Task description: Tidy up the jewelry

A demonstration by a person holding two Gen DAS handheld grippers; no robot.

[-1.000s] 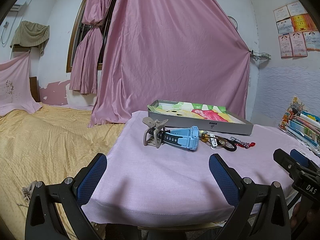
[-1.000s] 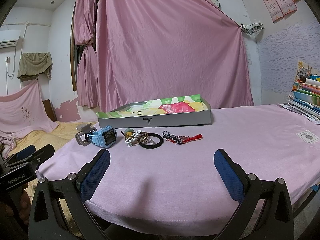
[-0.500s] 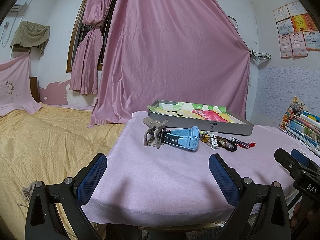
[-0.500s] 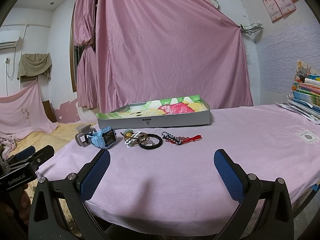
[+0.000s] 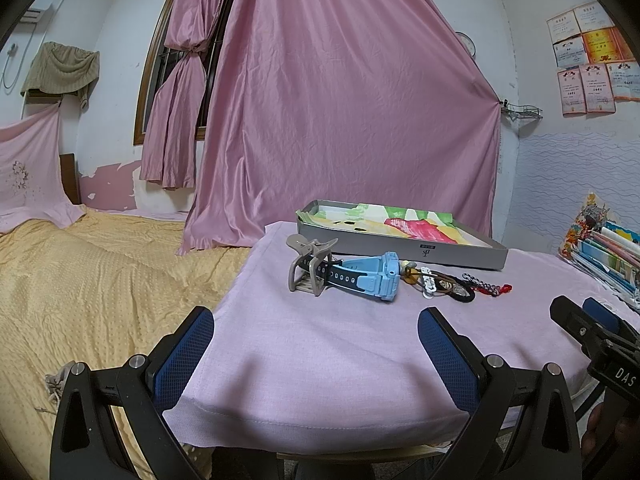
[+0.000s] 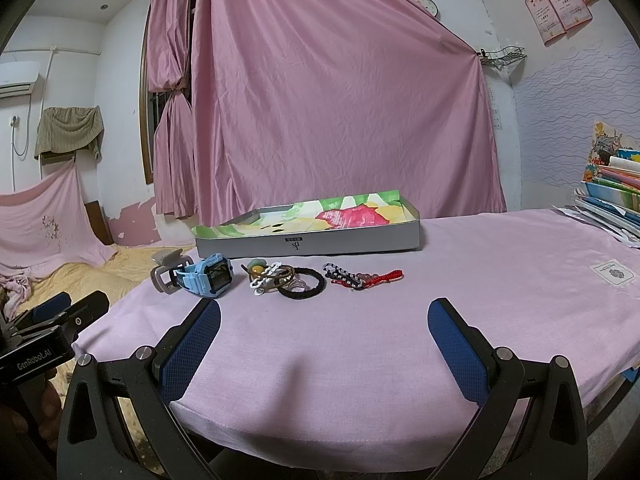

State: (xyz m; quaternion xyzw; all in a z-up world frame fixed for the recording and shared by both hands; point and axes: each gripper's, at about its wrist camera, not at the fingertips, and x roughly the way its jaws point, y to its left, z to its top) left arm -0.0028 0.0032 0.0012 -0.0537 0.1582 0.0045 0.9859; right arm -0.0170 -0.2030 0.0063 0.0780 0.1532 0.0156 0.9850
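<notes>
Almost nothing changes across the last second: both views hold nearly the same framing, with only a slight drift in the right wrist view, where the row of jewelry sits a touch lower in frame than before. Left tool [image 5: 316, 354] released, blue pads wide apart, nothing between them; it hovers at the near edge of the tabletop [image 5: 320, 360], bottom of frame. Right tool [image 6: 324, 346] likewise released and empty, at the bottom of its own frame, also short of the items. Jewelry lies in a loose row at mid-frame on the pink cloth: a grey claw hair clip [image 5: 306, 266] at the left end, a light-blue watch [image 6: 208, 276] touching it, then a white chain link piece [image 6: 264, 278] tangled with a black hair tie [image 6: 302, 284], then a black-and-white braided bracelet [image 6: 344, 276] beside a red cord bracelet [image 6: 380, 278]. Just behind the row stands the shallow grey tray [image 6: 360, 240] with a bright paper lining; no jewelry is visible in it, though the low view hides part of the floor. Judgement: sorting is not yet begun, nothing gripped, nothing shifted; this reads as a pause before the first reach. The tangled centre cluster looks the fiddliest pick; the watch and clip may drag each other.
</notes>
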